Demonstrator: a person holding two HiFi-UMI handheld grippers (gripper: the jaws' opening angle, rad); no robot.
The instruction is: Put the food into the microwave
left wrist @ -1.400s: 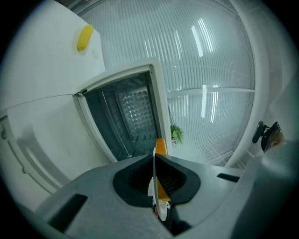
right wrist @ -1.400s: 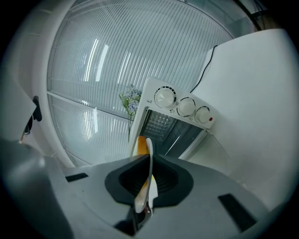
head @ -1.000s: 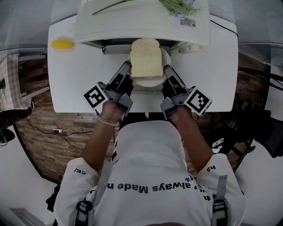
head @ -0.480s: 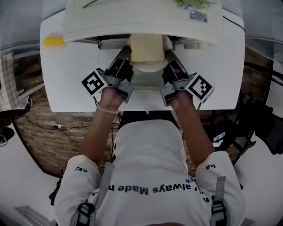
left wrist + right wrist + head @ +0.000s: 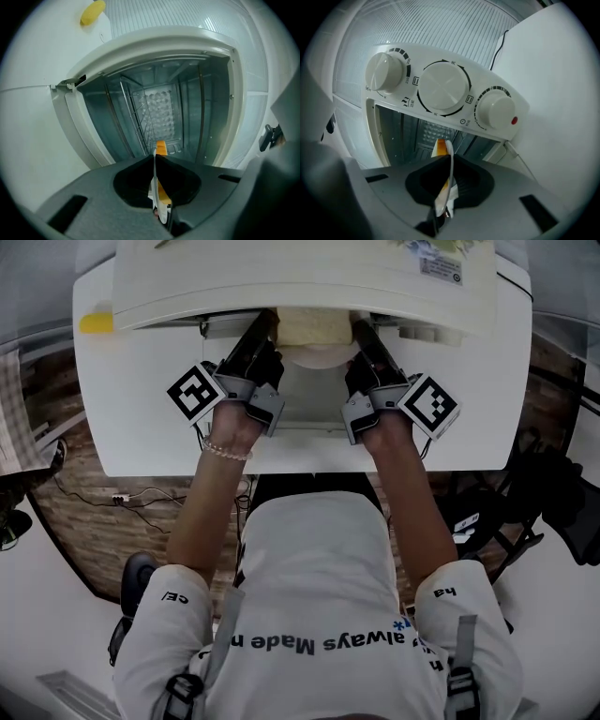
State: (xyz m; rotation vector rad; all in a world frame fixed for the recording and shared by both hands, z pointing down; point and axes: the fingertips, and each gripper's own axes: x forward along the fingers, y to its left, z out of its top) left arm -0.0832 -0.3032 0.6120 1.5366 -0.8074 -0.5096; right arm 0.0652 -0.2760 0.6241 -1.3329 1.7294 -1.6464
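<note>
Microwave knobs (image 5: 443, 87) show only in right gripper view.

Head view:
- The shirt (image 5: 319, 615), below the microwave (image 5: 300, 282) in frame, carries a line of dark print with "always Made" legible. The rest is lost in folds.
- A small blue sign (image 5: 401, 622) stands at that line's right end.
- The sleeve (image 5: 448, 593) below the microwave's right corner shows "ha".
- Letters on the opposite sleeve (image 5: 169, 598) cannot be read.
- A black-and-white square code sits on each marker cube, left (image 5: 196, 392) and right (image 5: 430, 402) of the microwave's opening.
- The label (image 5: 441, 263) on the microwave's top is too small to read.

Right gripper view:
- On the microwave's control panel (image 5: 440, 112), tick scales ring the three knobs.
- Between them are square symbols (image 5: 469, 99), a wave sign (image 5: 407, 101) and a clock sign (image 5: 462, 121).
- The figures are illegible.
- A red dot (image 5: 514, 120) is also present.
</note>
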